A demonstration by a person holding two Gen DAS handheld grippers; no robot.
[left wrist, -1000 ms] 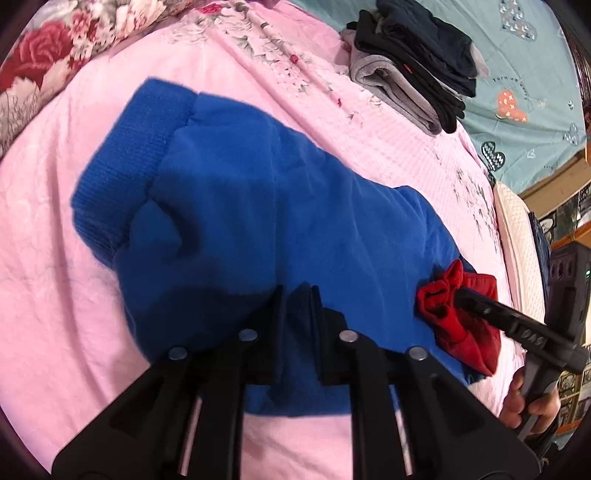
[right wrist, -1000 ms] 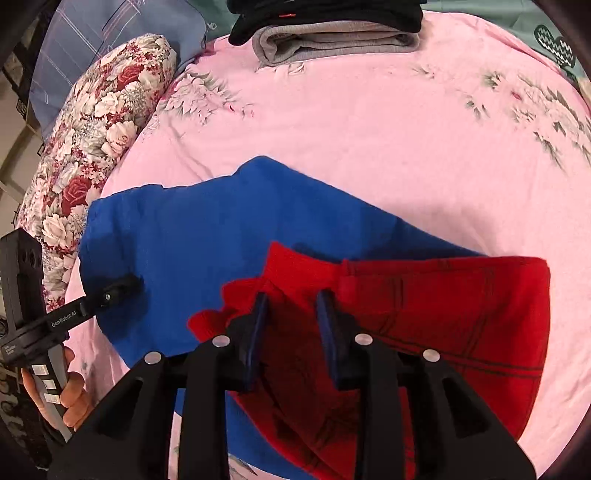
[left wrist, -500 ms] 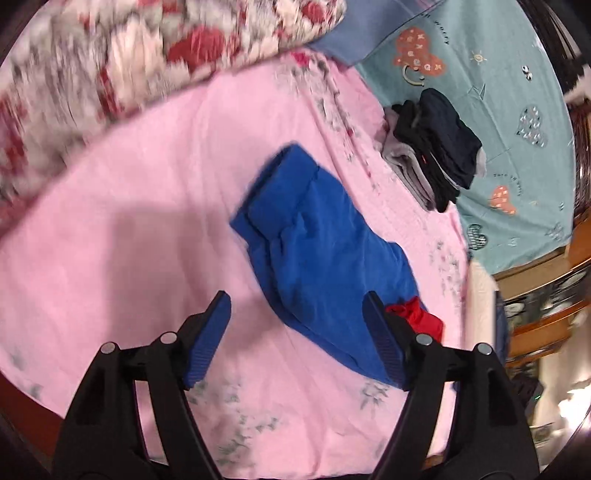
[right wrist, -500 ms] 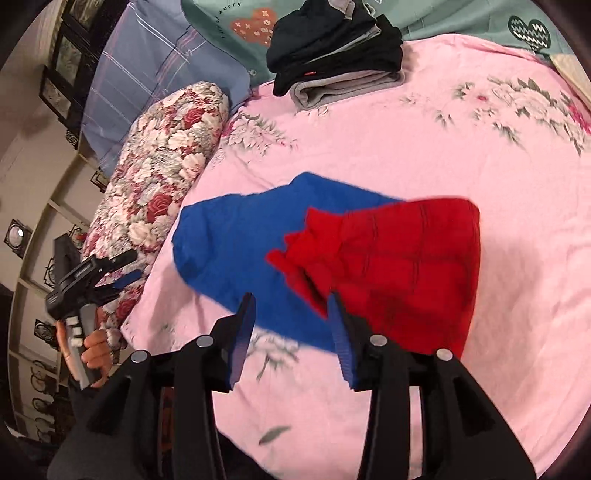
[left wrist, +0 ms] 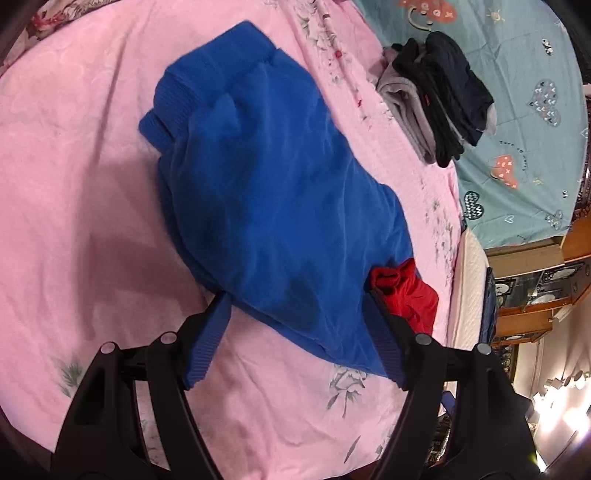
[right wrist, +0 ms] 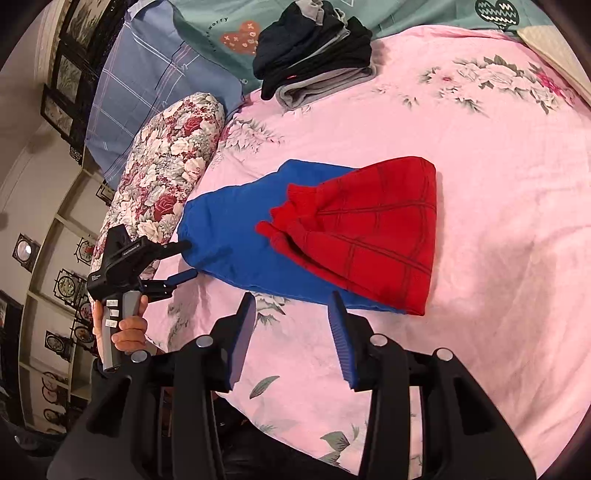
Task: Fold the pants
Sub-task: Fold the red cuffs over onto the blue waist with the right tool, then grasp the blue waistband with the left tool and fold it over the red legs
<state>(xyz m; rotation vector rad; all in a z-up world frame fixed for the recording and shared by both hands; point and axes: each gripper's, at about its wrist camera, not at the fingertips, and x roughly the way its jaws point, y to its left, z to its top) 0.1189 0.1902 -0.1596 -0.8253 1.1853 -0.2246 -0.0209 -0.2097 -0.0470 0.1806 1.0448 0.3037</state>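
Lying folded on a pink floral bedspread (right wrist: pixel 498 177), the blue and red pants (right wrist: pixel 258 236) form one long bundle. In the right wrist view its long axis runs from about 9 o'clock to 3 o'clock, dipping slightly toward the right; the blue half points left and the red half, crossed by thin dark grid lines, lies on top toward the right. In the left wrist view the same pants (left wrist: pixel 273 199) run from 11 o'clock, where a ribbed blue cuff or waistband shows, down to 4 o'clock, where a bunched red end peeks out.

Readable writing is scarce. The left gripper (right wrist: pixel 184 260), seen from the right wrist camera at 9 o'clock, carries a small white label on its black body, too small to read. A teal sheet (right wrist: pixel 221 33) at 12 o'clock bears hearts and small lettering ending in "worry".

The right gripper (right wrist: pixel 291 339) is spread wide with nothing between its blue-padded fingers, hovering just short of the near edge of the pants. The left gripper (left wrist: pixel 295 336) is likewise spread wide and empty; in its own view the near blue edge of the pants lies between and beyond its fingers, and whether they touch the cloth cannot be told.

A stack of dark folded clothes (right wrist: pixel 314 55) sits at 12 o'clock, well apart from the pants. A flowered bolster pillow (right wrist: pixel 162 177) lies at 10 o'clock.
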